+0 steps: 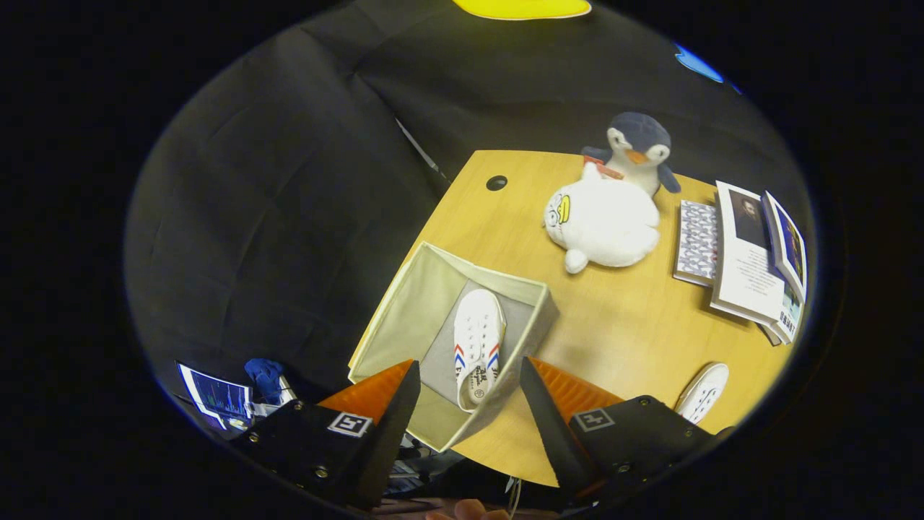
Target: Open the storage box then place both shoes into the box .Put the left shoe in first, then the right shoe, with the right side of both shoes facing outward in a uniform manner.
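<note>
One shoe boxed, one left on the table.

Open fabric storage box [404, 318] just ahead of the jaws, lid nowhere apparent; white sneaker with red-blue stripes [476, 347] lying on its floor, straight ahead between the fingertips. Second white sneaker [702, 391] out on the wooden table [621, 318], beside and past the right finger, well apart from the box. Gripper [469, 383] jaws spread wide, holding nothing. Judged halfway: opening done, first shoe in, second still to fetch and lay matching. Beyond the jaws: white plush [603, 224], penguin plush [639, 148], stacked books [743, 253].
</note>
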Demonstrator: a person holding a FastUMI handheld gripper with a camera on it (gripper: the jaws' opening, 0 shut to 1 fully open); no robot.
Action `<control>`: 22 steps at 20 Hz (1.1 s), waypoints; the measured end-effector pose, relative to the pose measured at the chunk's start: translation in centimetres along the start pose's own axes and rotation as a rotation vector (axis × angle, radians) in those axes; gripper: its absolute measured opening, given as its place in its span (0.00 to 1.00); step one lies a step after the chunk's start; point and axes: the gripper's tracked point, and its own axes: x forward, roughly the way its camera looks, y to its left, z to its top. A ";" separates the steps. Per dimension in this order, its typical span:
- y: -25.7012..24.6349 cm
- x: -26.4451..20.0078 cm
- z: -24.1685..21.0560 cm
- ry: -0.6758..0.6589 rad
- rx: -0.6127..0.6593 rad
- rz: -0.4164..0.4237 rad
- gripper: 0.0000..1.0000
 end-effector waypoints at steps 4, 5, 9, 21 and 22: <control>-4.2 -2.3 -0.9 -0.034 0.079 -0.021 0.96; -5.5 -2.7 -1.3 -0.040 0.100 -0.031 0.96; -10.2 -4.7 -3.0 -0.055 0.180 -0.082 0.96; -20.8 -8.7 -9.1 -0.083 0.364 -0.171 0.96; -21.6 -8.8 -9.7 -0.079 0.369 -0.182 0.96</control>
